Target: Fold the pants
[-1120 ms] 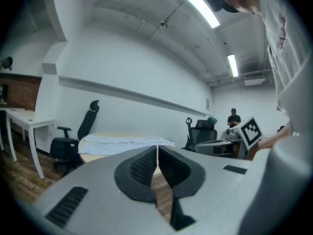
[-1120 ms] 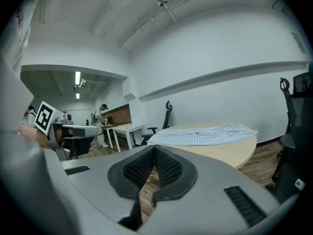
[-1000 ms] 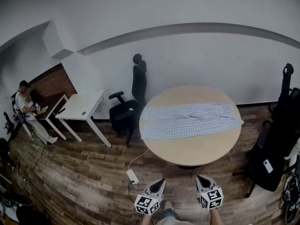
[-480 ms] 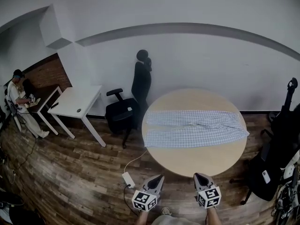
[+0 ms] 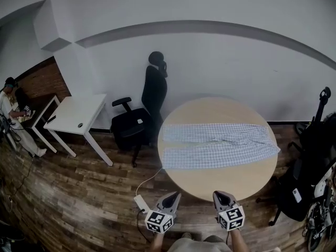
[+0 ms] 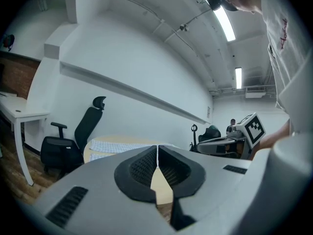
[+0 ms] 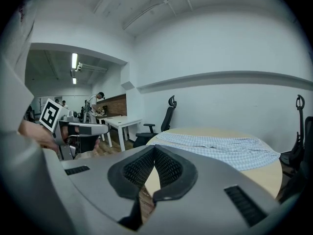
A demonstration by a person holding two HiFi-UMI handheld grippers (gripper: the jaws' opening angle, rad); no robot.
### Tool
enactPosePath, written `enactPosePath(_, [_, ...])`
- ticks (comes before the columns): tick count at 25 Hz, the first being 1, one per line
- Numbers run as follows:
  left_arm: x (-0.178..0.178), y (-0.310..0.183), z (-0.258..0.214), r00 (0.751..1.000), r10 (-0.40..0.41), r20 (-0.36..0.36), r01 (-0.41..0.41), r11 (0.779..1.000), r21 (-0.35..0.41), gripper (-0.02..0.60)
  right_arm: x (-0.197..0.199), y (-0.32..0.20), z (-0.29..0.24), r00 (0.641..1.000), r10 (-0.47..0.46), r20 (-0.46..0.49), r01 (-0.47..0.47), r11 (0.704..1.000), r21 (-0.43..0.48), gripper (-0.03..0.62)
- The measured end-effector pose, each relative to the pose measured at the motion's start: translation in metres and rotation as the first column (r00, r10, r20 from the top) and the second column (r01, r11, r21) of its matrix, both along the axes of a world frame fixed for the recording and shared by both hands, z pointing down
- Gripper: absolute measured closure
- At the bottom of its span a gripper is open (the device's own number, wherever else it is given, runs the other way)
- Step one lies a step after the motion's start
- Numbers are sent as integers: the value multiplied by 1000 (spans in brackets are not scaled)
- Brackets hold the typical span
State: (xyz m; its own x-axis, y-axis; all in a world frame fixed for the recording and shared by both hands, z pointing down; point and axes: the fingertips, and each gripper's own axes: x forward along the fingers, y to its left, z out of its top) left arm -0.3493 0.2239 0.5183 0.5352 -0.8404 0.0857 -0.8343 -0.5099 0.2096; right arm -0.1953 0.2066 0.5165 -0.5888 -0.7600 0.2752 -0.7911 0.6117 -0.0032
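Observation:
Light blue checked pants (image 5: pixel 218 145) lie spread flat across a round wooden table (image 5: pixel 210 182), legs running left to right. Both grippers hang in the air short of the table's near edge, apart from the pants. My left gripper (image 5: pixel 174 196) is shut with nothing in it, its jaws meeting at the tip (image 6: pixel 157 147). The jaws of my right gripper (image 5: pixel 217 194) are likewise pressed together (image 7: pixel 154 147) and empty. From the right gripper view the pants (image 7: pixel 215 146) spread out ahead on the tabletop. The left gripper view catches their edge (image 6: pixel 105 142).
A black office chair (image 5: pixel 134 127) stands just left of the table, and a white desk (image 5: pixel 73 114) further left. A white power strip (image 5: pixel 142 202) with its cable lies on the wooden floor near my left gripper. Black bags and a stand (image 5: pixel 310 151) crowd the right side. A person (image 5: pixel 8 101) sits at far left.
Both grippers have come forward towards the table, which now sits closer and larger in the head view. Their jaws stayed shut. The pants have not moved.

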Motion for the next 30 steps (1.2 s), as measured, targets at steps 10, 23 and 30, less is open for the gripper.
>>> enactPosePath(10, [1, -23, 19, 999, 23, -45, -25, 999, -44, 545, -3, -24, 11, 999, 12, -35, -13, 999, -40, 565])
enactPosePath(23, [-19, -104, 21, 999, -49, 21, 50, 997, -55, 545, -22, -118, 24, 998, -52, 25, 54, 997, -57, 565])
enactPosePath(30, [-10, -172, 10, 995, -82, 55, 85, 995, -53, 545, -16, -191, 18, 994, -89, 58, 92, 994, -53, 565])
